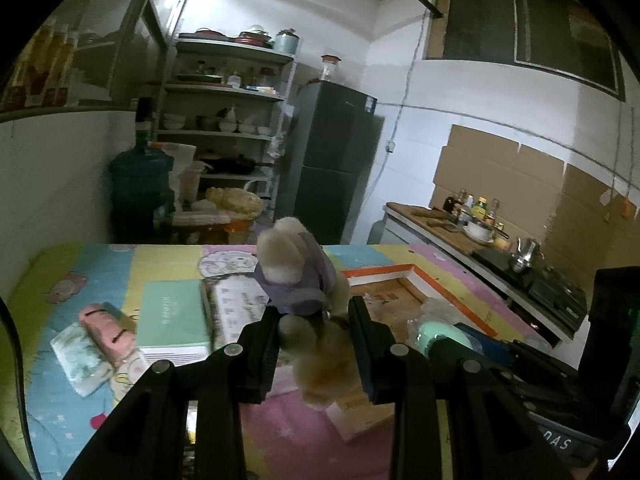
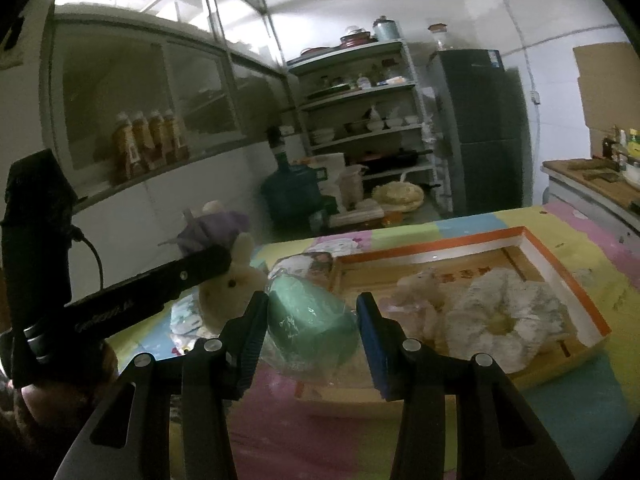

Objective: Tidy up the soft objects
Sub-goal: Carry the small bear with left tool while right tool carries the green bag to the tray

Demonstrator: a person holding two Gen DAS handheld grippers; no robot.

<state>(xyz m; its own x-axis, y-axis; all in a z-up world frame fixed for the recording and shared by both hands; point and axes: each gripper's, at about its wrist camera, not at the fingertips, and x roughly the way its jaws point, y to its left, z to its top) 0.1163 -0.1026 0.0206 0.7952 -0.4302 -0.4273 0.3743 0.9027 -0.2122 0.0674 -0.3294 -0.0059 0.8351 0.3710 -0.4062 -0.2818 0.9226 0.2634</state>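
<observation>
My left gripper point(image 1: 313, 330) is shut on a beige plush rabbit in a purple dress point(image 1: 298, 276) and holds it above the colourful mat. The rabbit point(image 2: 232, 280) also shows upside down in the right wrist view, pinched by the left gripper's fingers point(image 2: 192, 272). My right gripper point(image 2: 312, 320) is shut on a mint-green soft object wrapped in clear plastic point(image 2: 310, 322), held just in front of the orange-rimmed shallow box point(image 2: 576, 292). In the box lie a white fluffy ring point(image 2: 508, 312) and a small pale plush point(image 2: 420, 284).
On the mat's left lie a pink plush point(image 1: 106, 330), a pale wrapped pack point(image 1: 80, 356), a mint box point(image 1: 174, 316) and a white box point(image 1: 240, 304). A shelf rack point(image 1: 228, 120), a fridge point(image 1: 336, 160) and a water jug point(image 1: 140, 188) stand behind; a counter point(image 1: 480, 248) runs on the right.
</observation>
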